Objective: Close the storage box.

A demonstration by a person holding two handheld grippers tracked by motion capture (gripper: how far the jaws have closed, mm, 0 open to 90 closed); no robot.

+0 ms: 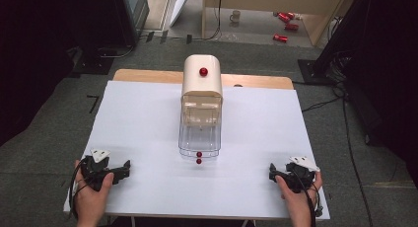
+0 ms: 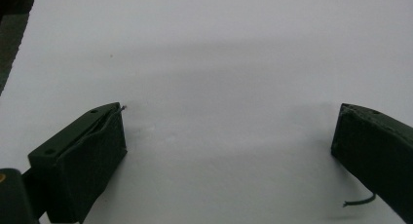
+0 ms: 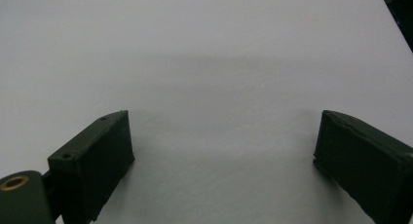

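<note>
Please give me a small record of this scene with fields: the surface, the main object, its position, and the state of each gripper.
surface: white table, wooden edge at the far side
main object: cream container with clear drawer, a red knob on top
drawer: clear, pulled out toward the person, small red knob on its front
position: middle of the table, apart from both grippers
left gripper: open, nothing between the jaws, rests near the left near corner
right gripper: open, nothing between the jaws, rests near the right near corner

High view: fixed above the near edge, facing forward and down over the whole worktop (image 1: 148, 138). Both gripper views: very low, close, looking along its white surface; all three share it.
</note>
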